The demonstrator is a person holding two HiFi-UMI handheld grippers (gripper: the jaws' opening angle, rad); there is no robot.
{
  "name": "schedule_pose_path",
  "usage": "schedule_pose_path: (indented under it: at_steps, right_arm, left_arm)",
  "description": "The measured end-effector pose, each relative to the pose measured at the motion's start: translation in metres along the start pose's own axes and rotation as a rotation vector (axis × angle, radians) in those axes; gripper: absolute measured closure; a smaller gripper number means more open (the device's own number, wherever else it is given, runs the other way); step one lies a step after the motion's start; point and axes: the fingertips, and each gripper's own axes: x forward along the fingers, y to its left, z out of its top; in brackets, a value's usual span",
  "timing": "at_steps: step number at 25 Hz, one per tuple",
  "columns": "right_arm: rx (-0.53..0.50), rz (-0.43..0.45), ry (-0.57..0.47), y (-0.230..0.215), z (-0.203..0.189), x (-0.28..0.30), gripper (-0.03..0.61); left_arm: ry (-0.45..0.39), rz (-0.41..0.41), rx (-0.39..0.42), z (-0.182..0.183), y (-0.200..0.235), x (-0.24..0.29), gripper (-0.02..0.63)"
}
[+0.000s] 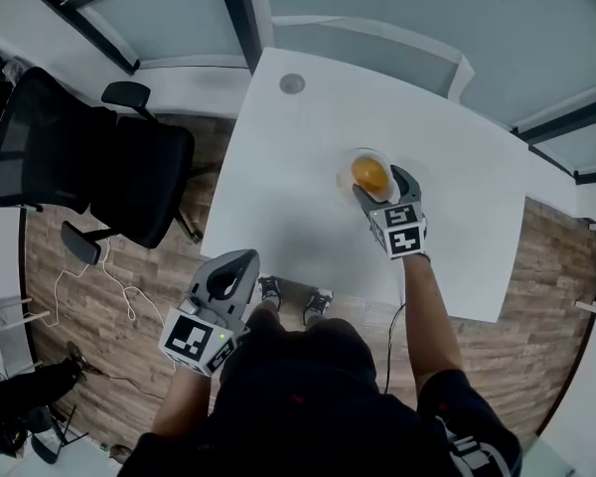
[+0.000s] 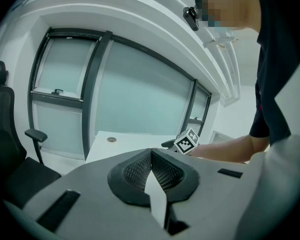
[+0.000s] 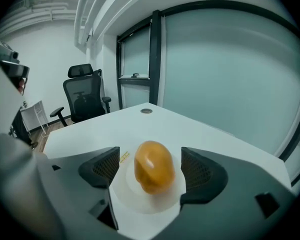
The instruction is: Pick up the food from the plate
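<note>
The right gripper [image 1: 379,181] is hovering low over the white counter [image 1: 278,167], reaching out from the person's side toward the far right part of the top. Its fingers [image 3: 102,167] are standing spread wide, one on each side of the food [image 3: 154,166]. That food is a glossy orange-yellow, egg-shaped lump, and it is sitting in the middle of a small round white plate [image 3: 140,203]. In the right gripper view the dark ribbed pads are flanking it left and right with a strip of plate showing on both sides, so they are bracketing it and not pressing on it. From the head view the plate [image 1: 346,172] is lying well in from the counter's near edge, and the food [image 1: 370,174] is sitting right between the two fingers.

The left gripper [image 1: 228,276] is hanging back, off the near edge of the counter and over the wooden floor [image 1: 99,296], close by the person's body. In its own view its fingers [image 2: 135,171] are meeting at the tips, pressed together with nothing between them. Past them the marker cube [image 2: 186,141] of the right gripper is showing at the end of the person's outstretched forearm.

A small round grey cap [image 1: 292,83] is sitting in the counter's far left corner. A black office chair [image 1: 99,167] is standing on the floor to the left, apart from the counter. The person's shoes [image 1: 269,288] are poking out just below the counter's near edge.
</note>
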Motion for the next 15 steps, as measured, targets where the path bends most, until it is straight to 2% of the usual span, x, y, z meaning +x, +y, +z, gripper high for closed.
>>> schedule_pose_path:
  at_steps: [7,9,15]
  right_arm:
    - [0.034,0.015,0.091,-0.004,-0.03,0.039,0.207]
    - [0.047,-0.005,0.111,-0.005,-0.033,0.041,0.209]
    - [0.038,-0.059,0.054,-0.002,-0.016,0.023,0.23]
  left_arm:
    - [0.016,0.036,-0.028,-0.005,0.014,-0.005,0.594]
    - [0.022,0.033,-0.016,-0.008,0.017,-0.006,0.594]
    - [0.009,-0.005,0.002,-0.006,0.014,-0.009,0.594]
